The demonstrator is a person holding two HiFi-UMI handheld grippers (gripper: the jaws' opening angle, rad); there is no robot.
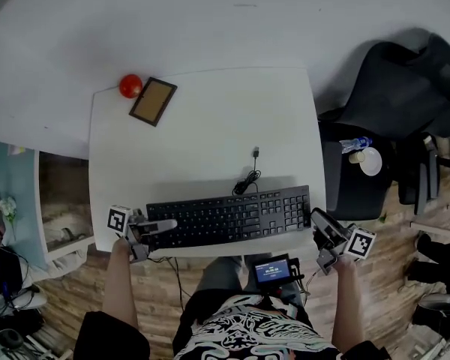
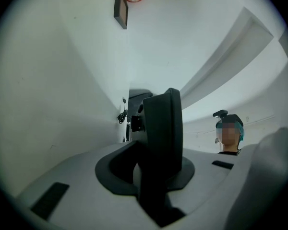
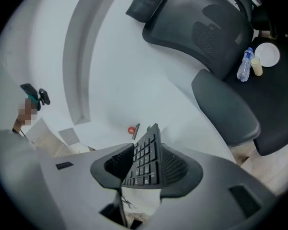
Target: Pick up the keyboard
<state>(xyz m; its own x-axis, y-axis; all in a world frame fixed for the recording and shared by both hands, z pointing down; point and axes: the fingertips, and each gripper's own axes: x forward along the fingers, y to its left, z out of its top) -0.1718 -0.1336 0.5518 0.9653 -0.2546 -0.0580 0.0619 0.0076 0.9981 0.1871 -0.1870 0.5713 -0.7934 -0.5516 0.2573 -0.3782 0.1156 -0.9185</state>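
With the keyboard (image 1: 232,216) lying at the table's (image 1: 202,126) near edge, left gripper (image 1: 163,227) clamped on its left end and right gripper (image 1: 320,222) on its right, both ends should have risen together, level, trailing the cable (image 1: 247,180) freely.

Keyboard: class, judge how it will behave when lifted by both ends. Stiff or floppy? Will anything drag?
The keyboard is probably stiff: it spans straight between the left tool and right tool. Long and thin, it may tilt if one end rises faster. Its loose cable will likely trail behind.
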